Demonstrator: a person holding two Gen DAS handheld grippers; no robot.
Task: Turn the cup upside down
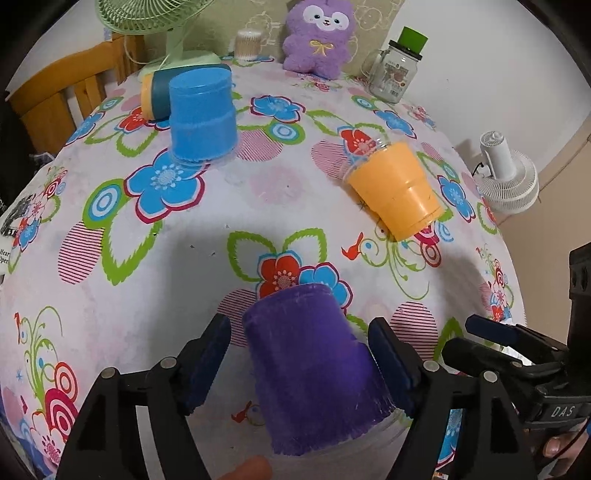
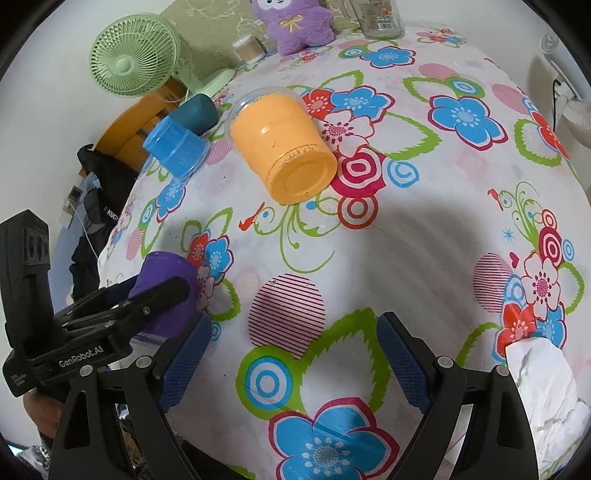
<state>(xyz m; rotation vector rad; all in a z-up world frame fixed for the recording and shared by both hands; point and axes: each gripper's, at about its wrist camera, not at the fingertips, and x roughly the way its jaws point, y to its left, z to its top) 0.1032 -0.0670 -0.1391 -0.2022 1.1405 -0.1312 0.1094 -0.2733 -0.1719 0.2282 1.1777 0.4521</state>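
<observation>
A purple cup (image 1: 314, 369) stands upside down on the flowered tablecloth (image 1: 147, 295), between the fingers of my left gripper (image 1: 303, 365). The jaws are open, and there is a gap on each side of the cup. The cup also shows in the right wrist view (image 2: 162, 273), partly hidden by the left gripper (image 2: 147, 295). An orange cup (image 1: 397, 188) lies on its side at the right, also seen in the right wrist view (image 2: 282, 146). A blue cup (image 1: 203, 114) stands upside down at the far left. My right gripper (image 2: 295, 362) is open and empty over the cloth.
A green fan (image 1: 155, 22), a purple plush toy (image 1: 319, 37), a glass jar (image 1: 395, 70) and a tub of cotton swabs (image 1: 248, 44) stand along the far edge. A dark blue and yellow container (image 1: 159, 96) lies behind the blue cup. A white fan (image 1: 506, 173) stands off the right edge. Crumpled white tissue (image 2: 543, 384) lies near the right gripper.
</observation>
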